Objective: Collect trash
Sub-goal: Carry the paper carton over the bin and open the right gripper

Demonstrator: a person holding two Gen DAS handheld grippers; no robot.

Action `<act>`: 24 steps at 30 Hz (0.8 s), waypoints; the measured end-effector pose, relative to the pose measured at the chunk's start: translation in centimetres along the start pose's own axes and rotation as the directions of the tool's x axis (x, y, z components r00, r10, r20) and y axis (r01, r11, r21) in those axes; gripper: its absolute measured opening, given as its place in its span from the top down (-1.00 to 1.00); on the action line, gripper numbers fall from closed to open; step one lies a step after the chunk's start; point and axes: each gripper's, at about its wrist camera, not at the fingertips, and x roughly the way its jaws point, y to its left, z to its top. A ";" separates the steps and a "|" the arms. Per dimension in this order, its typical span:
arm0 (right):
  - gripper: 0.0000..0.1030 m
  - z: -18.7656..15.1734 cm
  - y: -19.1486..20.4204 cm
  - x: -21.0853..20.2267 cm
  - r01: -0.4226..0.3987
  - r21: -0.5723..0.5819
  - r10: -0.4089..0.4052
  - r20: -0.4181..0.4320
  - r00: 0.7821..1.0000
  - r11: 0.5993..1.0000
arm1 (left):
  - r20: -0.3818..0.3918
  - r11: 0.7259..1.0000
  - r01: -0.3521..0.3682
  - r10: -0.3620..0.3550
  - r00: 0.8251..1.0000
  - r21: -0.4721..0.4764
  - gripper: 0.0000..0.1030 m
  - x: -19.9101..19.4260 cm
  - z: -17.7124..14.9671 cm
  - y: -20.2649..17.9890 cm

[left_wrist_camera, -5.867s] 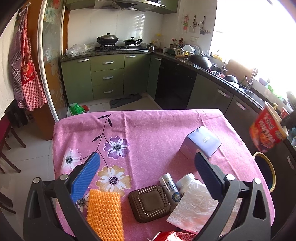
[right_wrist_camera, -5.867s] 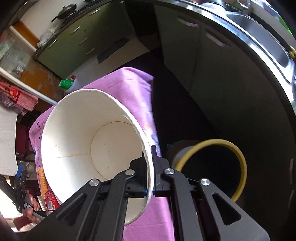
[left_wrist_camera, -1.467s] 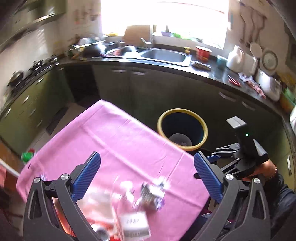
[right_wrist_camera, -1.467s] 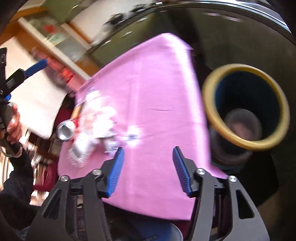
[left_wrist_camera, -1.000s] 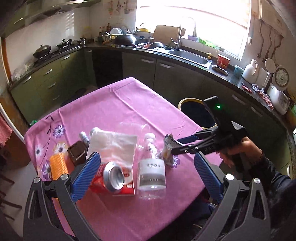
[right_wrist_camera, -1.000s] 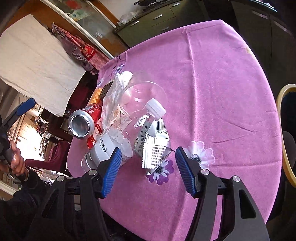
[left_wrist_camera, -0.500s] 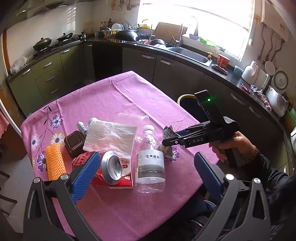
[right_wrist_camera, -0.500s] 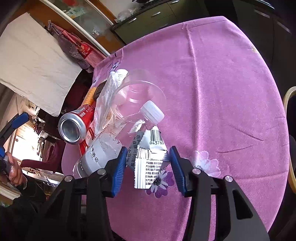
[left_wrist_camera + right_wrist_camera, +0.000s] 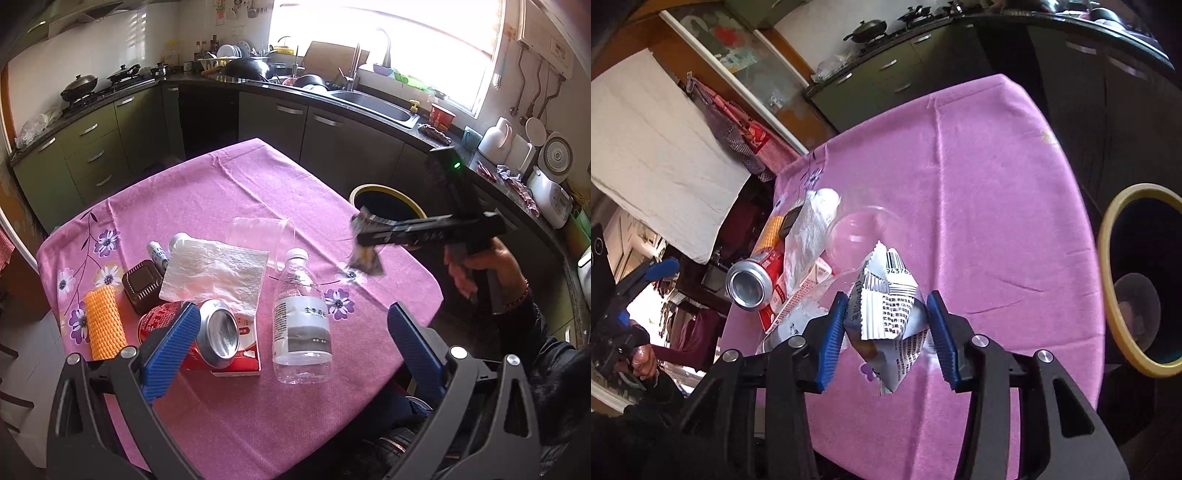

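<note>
My right gripper (image 9: pixel 886 328) is shut on a crumpled silver snack wrapper (image 9: pixel 886 306) with a barcode and holds it above the pink tablecloth (image 9: pixel 979 184); it also shows in the left wrist view (image 9: pixel 364 243), lifted near the table's right edge. The yellow-rimmed trash bin (image 9: pixel 386 201) stands on the floor just beyond it and shows in the right wrist view (image 9: pixel 1141 280). My left gripper (image 9: pixel 291 343) is open and empty, above a red can (image 9: pixel 218 332), a plastic bottle (image 9: pixel 301 317), a white napkin (image 9: pixel 218 273) and a clear cup (image 9: pixel 262 236).
An orange foam sleeve (image 9: pixel 103 321), a brown square tray (image 9: pixel 142 280) and a small tube (image 9: pixel 157 254) lie at the table's left. Kitchen counters and a sink (image 9: pixel 373 103) run behind. A red apron (image 9: pixel 753 140) hangs by the door.
My right gripper closed on the snack wrapper and lifted it off the cloth, toward the bin side. My left gripper stayed open above the can and bottle.
</note>
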 end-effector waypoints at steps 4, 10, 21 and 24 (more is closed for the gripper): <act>0.13 1.0 -4.3 -4.0 0.096 0.084 -0.103 0.086 0.991 0.992 | -0.005 1.000 0.007 -0.007 1.000 0.006 -0.87 0.3 0.0 -0.2; 0.13 2.1 -12.8 -5.5 0.319 0.221 -0.344 0.083 0.935 0.922 | -0.016 1.000 0.024 -0.023 1.000 0.016 -0.87 1.0 0.3 -0.8; -0.15 2.6 -21.3 -0.5 0.481 0.308 -0.491 -0.050 0.870 0.821 | -0.072 0.999 0.040 -0.038 0.997 0.030 -0.87 3.5 0.6 -1.8; -0.22 2.5 -21.2 -1.1 0.496 0.306 -0.513 -0.028 0.858 0.813 | -0.079 0.998 0.045 -0.042 0.996 0.042 -0.87 3.9 0.7 -2.1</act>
